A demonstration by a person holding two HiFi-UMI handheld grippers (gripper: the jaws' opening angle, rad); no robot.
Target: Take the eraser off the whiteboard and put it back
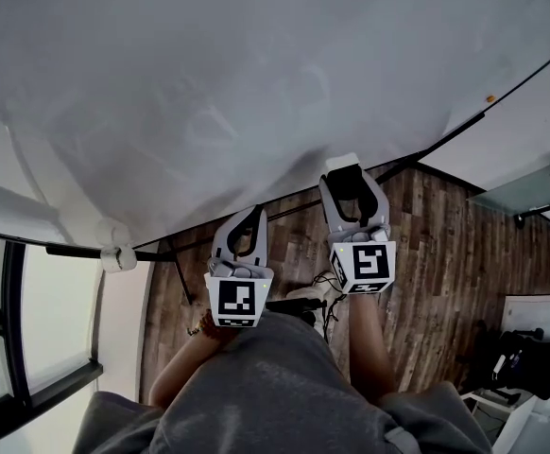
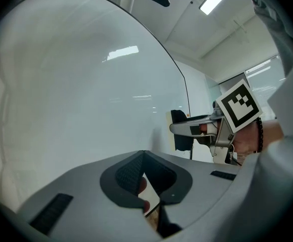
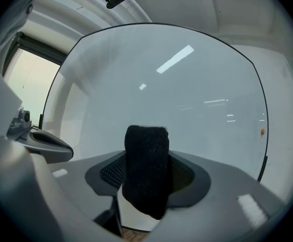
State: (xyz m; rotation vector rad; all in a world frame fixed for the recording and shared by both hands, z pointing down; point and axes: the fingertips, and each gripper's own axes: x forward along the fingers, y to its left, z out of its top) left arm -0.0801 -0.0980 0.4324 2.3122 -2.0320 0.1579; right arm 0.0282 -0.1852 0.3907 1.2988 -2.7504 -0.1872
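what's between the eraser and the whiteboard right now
Nothing visible. The eraser, clamped in the right gripper, faces the whiteboard directly; the left gripper sits off to its side, out of the path.

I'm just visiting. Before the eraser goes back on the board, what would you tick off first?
1. Grip on the eraser: ok. The right tool has its jaws closed on it.
2. The left tool is free: ok. Its jaws are together with nothing between them.
3. The two tools are clear of each other: ok. They are side by side with a gap.
4. The whiteboard ahead is bare: ok. There is only a small orange spot near its right edge.
5. The eraser is touching the whiteboard: cannot tell.
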